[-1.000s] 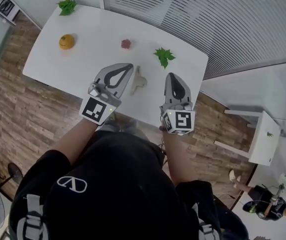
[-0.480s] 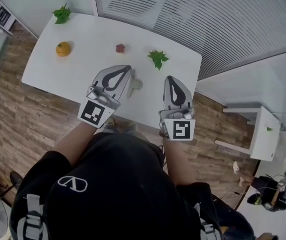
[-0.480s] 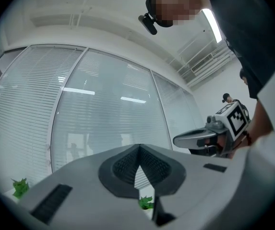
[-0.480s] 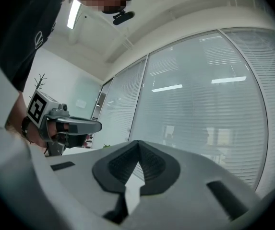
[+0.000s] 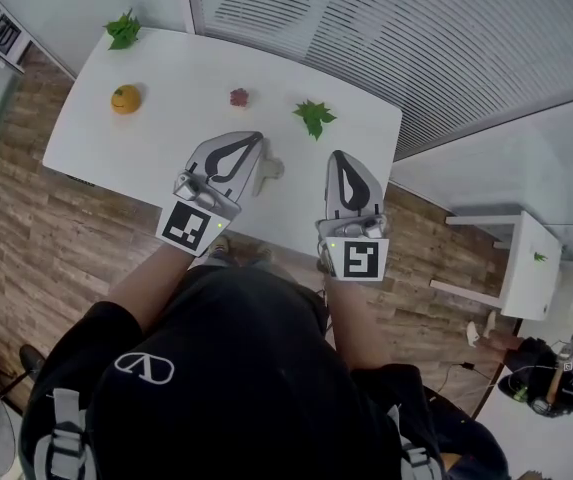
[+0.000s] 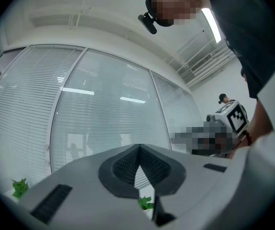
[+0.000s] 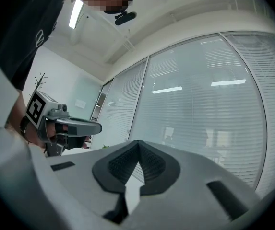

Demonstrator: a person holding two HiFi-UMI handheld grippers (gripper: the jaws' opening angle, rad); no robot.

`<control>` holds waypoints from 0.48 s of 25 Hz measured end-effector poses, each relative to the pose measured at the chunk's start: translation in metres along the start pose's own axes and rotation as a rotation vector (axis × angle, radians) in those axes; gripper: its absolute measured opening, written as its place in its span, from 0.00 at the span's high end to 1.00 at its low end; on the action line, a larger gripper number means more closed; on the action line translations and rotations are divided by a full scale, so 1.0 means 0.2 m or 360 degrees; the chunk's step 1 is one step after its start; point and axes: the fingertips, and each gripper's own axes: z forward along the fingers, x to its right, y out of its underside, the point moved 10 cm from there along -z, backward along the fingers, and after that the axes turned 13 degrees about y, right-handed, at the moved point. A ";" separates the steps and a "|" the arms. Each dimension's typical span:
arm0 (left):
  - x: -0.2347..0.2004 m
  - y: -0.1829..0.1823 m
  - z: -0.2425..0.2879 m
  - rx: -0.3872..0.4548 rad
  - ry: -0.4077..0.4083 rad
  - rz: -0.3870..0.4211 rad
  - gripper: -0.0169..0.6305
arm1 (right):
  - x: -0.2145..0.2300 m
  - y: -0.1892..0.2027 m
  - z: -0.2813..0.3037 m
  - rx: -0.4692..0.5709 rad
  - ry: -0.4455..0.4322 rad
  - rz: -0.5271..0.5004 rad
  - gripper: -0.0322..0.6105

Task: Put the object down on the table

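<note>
A pale beige object [image 5: 266,171] lies on the white table [image 5: 166,138] near its front edge. My left gripper [image 5: 254,137] hovers just left of it, shut and empty, apart from the object. My right gripper [image 5: 337,155] is to the object's right, over the table's near edge, also shut with nothing in it. In the left gripper view the shut left gripper [image 6: 139,147] points up at the blinds. The right gripper view shows the shut right gripper [image 7: 137,143] the same way, with the left gripper [image 7: 75,126] off to its left.
On the table lie an orange [image 5: 126,98], a small red thing [image 5: 239,96], a green leaf [image 5: 313,116] and another leaf [image 5: 124,28] at the far left corner. Window blinds [image 5: 386,28] stand behind. A white side table [image 5: 516,268] is at right.
The head view shifted a little a second ago. Both grippers stay shut in nearly the same place; the beige object has not moved.
</note>
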 end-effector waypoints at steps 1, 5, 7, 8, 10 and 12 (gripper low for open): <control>0.00 0.00 0.00 -0.0001 0.0001 0.0001 0.97 | 0.00 0.00 0.00 -0.0003 -0.0003 -0.0009 0.94; 0.00 0.00 0.01 -0.0006 0.0008 0.0004 0.97 | -0.01 0.01 0.00 -0.0003 -0.0011 -0.0037 0.94; 0.00 -0.01 0.01 -0.0004 0.0010 0.0011 0.97 | -0.01 0.01 0.00 -0.0001 -0.0011 -0.0039 0.95; -0.01 -0.01 0.01 -0.0004 0.0008 0.0014 0.97 | -0.01 0.01 0.00 -0.0005 -0.0011 -0.0038 0.95; -0.01 -0.01 0.01 -0.0006 0.0008 0.0018 0.97 | -0.01 0.01 0.00 -0.0004 -0.0012 -0.0044 0.95; -0.01 -0.01 0.01 -0.0006 0.0010 0.0016 0.97 | 0.00 0.01 0.01 0.0000 -0.0011 -0.0047 0.95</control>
